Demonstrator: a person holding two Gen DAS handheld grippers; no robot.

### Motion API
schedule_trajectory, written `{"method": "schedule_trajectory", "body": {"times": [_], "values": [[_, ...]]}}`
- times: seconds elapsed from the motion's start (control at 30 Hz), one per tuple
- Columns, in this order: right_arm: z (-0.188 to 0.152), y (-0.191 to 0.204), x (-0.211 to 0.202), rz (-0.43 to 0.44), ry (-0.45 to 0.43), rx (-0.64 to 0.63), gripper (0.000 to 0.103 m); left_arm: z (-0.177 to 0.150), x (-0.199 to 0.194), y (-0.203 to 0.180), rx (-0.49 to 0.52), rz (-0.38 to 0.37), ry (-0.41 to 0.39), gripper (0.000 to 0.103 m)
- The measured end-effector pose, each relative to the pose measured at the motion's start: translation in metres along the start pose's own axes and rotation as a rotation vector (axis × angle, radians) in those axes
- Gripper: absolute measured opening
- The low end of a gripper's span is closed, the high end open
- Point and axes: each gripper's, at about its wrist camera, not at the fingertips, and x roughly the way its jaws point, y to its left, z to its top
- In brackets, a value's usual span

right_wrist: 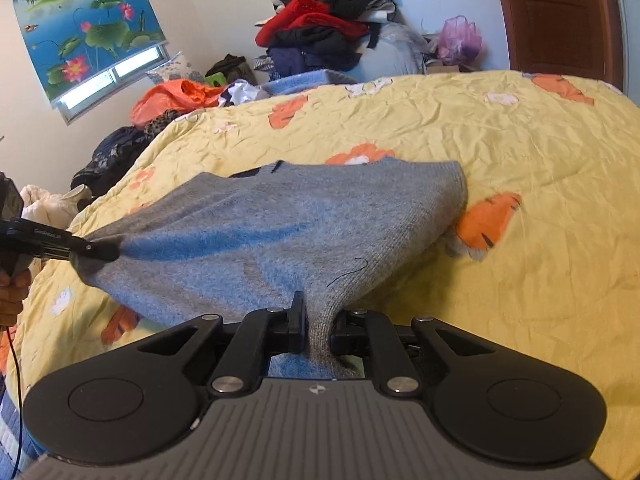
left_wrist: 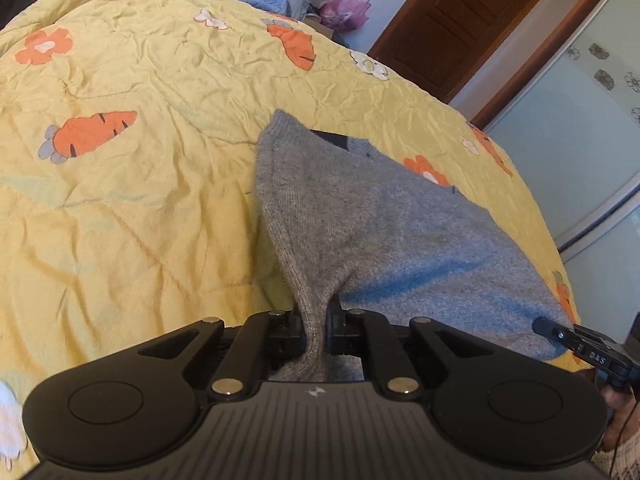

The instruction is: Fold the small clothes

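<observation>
A small grey knit sweater [left_wrist: 360,224] with a dark collar patch is stretched over the yellow quilt [left_wrist: 132,184]. My left gripper [left_wrist: 318,320] is shut on one bunched corner of its near edge. My right gripper [left_wrist: 560,334] shows at the right edge of the left wrist view, clamped on the other corner. In the right wrist view the sweater [right_wrist: 288,224] hangs taut between my right gripper [right_wrist: 318,320], shut on the knit, and my left gripper [right_wrist: 100,250] at the left. The far edge of the sweater rests on the quilt [right_wrist: 520,152].
The quilt carries orange carrot and flower prints. A heap of clothes [right_wrist: 328,28] and a pink bag [right_wrist: 460,40] lie beyond the bed. A wooden door [left_wrist: 460,20] stands behind, a lotus window blind [right_wrist: 84,28] at left. A hand [right_wrist: 12,292] holds the left gripper.
</observation>
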Motion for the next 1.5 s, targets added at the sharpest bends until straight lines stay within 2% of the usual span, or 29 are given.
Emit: {"method": "schedule_trajectory", "body": {"times": [0.2,0.27,0.37,0.4,0.43,0.47,0.53,0.6,0.67,0.73,0.77,0.83,0.9,0.93,0.97,1.03,1.07,1.1,1.13,1.17,1.27,1.4,1.5], "values": [[-0.034,-0.003,-0.023,0.055,0.022,0.001,0.015,-0.036,-0.018,0.008,-0.014,-0.022,0.039,0.007],[-0.049,-0.003,-0.026,0.047,0.044,-0.011,0.014,-0.047,-0.019,0.016,-0.012,-0.015,0.060,0.007],[-0.067,-0.003,-0.013,0.003,0.065,-0.040,0.017,-0.057,-0.006,0.034,-0.013,0.059,0.084,0.006],[-0.070,-0.003,-0.010,-0.001,0.062,-0.051,0.019,-0.059,-0.003,0.039,-0.006,0.061,0.077,0.008],[-0.068,-0.002,-0.011,-0.008,0.062,-0.046,0.035,-0.058,-0.004,0.045,-0.032,0.043,0.079,0.009],[-0.066,0.001,-0.014,-0.050,0.054,-0.064,0.067,-0.057,-0.007,0.048,-0.061,0.050,0.081,0.012],[-0.063,0.011,-0.028,-0.161,0.019,-0.133,0.100,-0.055,-0.024,0.038,0.013,0.149,0.039,0.029],[-0.057,0.020,-0.046,-0.221,-0.030,-0.189,0.100,-0.051,-0.046,0.021,0.111,0.223,-0.017,0.030],[-0.048,0.031,-0.056,-0.252,-0.091,-0.234,0.101,-0.043,-0.060,0.000,0.189,0.230,-0.075,0.038],[-0.037,0.044,-0.045,-0.241,-0.120,-0.287,0.102,-0.032,-0.055,-0.026,0.240,0.203,-0.117,0.091],[-0.033,0.052,-0.031,-0.224,-0.120,-0.320,0.101,-0.027,-0.047,-0.039,0.268,0.185,-0.146,0.095],[-0.020,0.061,0.002,-0.208,-0.108,-0.333,0.100,-0.014,-0.020,-0.065,0.342,0.175,-0.174,0.095],[-0.006,0.063,0.039,-0.179,-0.060,-0.317,0.094,0.002,0.020,-0.087,0.357,0.184,-0.152,0.095],[-0.001,0.063,0.056,-0.199,-0.049,-0.315,0.094,0.009,0.039,-0.092,0.362,0.171,-0.140,0.095],[0.004,0.061,0.070,-0.233,-0.036,-0.294,0.096,0.016,0.059,-0.095,0.365,0.185,-0.130,0.095],[0.012,0.055,0.091,-0.261,-0.020,-0.259,0.098,0.025,0.093,-0.092,0.353,0.280,-0.112,0.094],[0.013,0.053,0.095,-0.274,-0.030,-0.240,0.103,0.027,0.105,-0.087,0.347,0.300,-0.100,0.094],[0.012,0.050,0.099,-0.285,-0.026,-0.223,0.103,0.027,0.114,-0.081,0.341,0.317,-0.078,0.094],[0.011,0.050,0.104,-0.294,-0.008,-0.226,0.103,0.026,0.120,-0.073,0.334,0.328,-0.073,0.099],[0.005,0.052,0.109,-0.309,0.006,-0.257,0.103,0.021,0.118,-0.064,0.338,0.320,-0.104,0.103],[-0.001,0.061,0.111,-0.341,-0.004,-0.323,0.103,0.009,0.113,-0.052,0.348,0.311,-0.178,0.103],[0.015,0.067,0.102,-0.346,-0.038,-0.256,0.103,0.008,0.097,-0.057,0.325,0.331,-0.218,0.103],[0.032,0.063,0.115,-0.397,-0.043,-0.191,0.103,0.012,0.097,-0.064,0.303,0.330,-0.251,0.103]]}}
